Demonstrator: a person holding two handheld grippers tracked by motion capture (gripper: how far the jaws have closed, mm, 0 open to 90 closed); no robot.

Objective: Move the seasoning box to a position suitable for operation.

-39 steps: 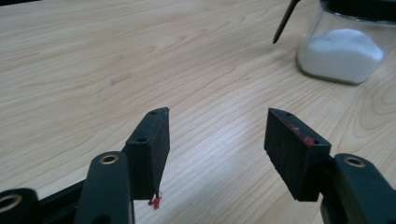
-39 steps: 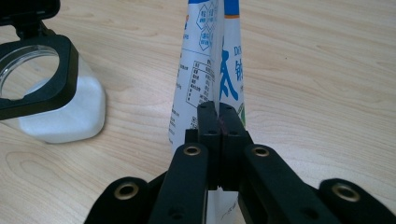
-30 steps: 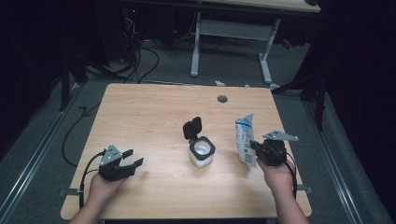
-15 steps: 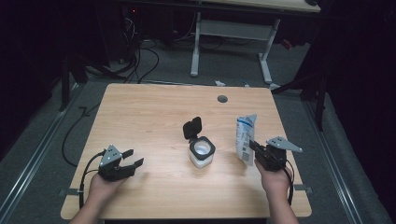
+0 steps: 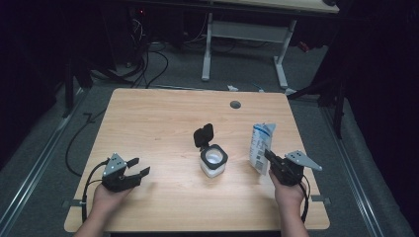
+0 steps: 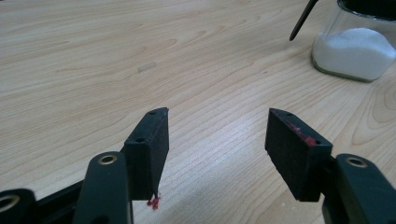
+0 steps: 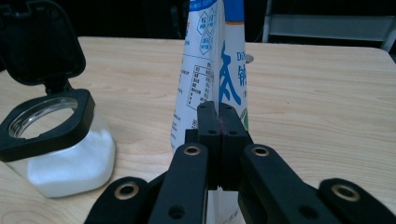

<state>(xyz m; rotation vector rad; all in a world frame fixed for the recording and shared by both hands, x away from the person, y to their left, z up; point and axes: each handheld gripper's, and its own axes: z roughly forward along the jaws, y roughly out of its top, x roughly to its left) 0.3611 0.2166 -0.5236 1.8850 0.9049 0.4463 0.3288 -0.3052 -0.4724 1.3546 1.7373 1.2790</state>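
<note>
- Step in hand, as I judge it: the right gripper (image 5: pixel 269 159) has its jaws pinched shut on the lower edge of the bag (image 5: pixel 259 146), which stands upright at the right of the table (image 5: pixel 163 118), just right of the jar (image 5: pixel 213 162).
- To do it well: keep the pinch firm on the thin pouch wall. Lift straight up first, then carry the bag left over the jar's mouth before tilting. A bag held this low may flop, so tilt slowly.
- The jar sits mid-table with its black flip lid (image 7: pixel 39 42) standing open and white powder (image 7: pixel 70 165) filling its lower part.
- The left gripper (image 5: pixel 136 168) rests near-left, jaws wide open and empty, well apart from the jar. It could come in to steady the jar.
- Count: one bag, one jar, two grippers, one table.
</note>
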